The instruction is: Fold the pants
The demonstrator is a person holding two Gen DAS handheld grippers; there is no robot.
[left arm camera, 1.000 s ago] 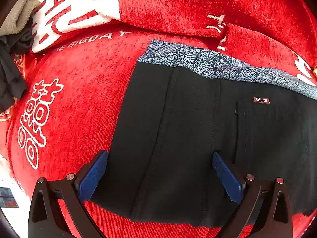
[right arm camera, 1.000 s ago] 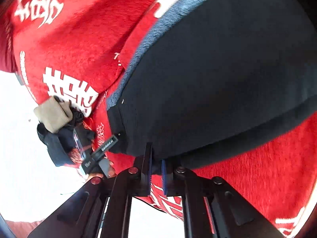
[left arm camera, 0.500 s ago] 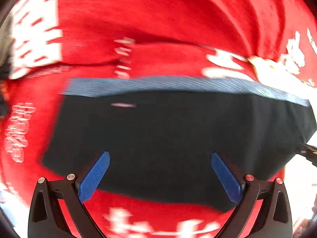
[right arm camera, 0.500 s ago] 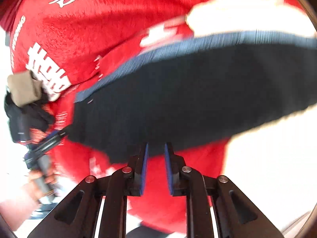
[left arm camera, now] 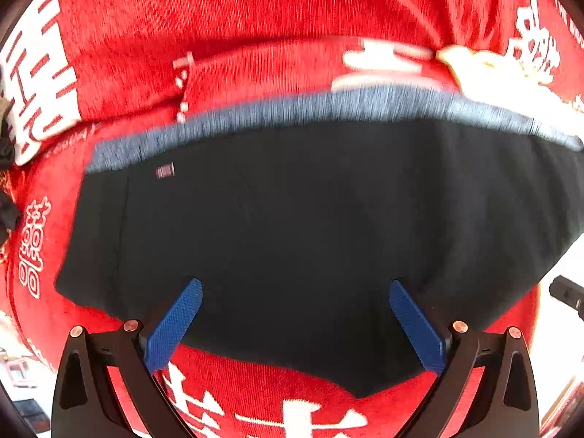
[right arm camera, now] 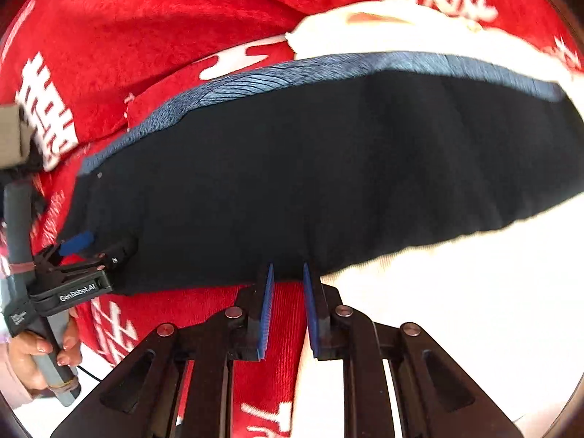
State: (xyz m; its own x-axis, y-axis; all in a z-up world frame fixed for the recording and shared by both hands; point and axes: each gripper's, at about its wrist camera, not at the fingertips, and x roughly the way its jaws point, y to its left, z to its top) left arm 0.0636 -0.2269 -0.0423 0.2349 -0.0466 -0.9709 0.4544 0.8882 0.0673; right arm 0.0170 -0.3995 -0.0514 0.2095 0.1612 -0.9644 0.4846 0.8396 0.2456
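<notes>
The black pants (left arm camera: 310,226) with a blue-grey patterned waistband (left arm camera: 328,106) lie folded flat on a red blanket; they also show in the right wrist view (right arm camera: 310,168). My left gripper (left arm camera: 294,286) is open wide, its blue pads over the pants' near edge. It shows from the side in the right wrist view (right arm camera: 82,252) at the pants' left corner. My right gripper (right arm camera: 286,268) is open a narrow gap at the pants' near edge, holding nothing.
A red blanket (left arm camera: 255,36) with white characters covers the surface. A cream-white cloth (right arm camera: 419,33) lies behind the waistband at the right. A beige and black bundle (right arm camera: 11,135) sits at the far left. A white surface (right arm camera: 456,292) lies to the right.
My right gripper has let go of the pants' edge and opened a little. Both grippers have drawn back, so the whole folded pants are in view. The left stays open.
</notes>
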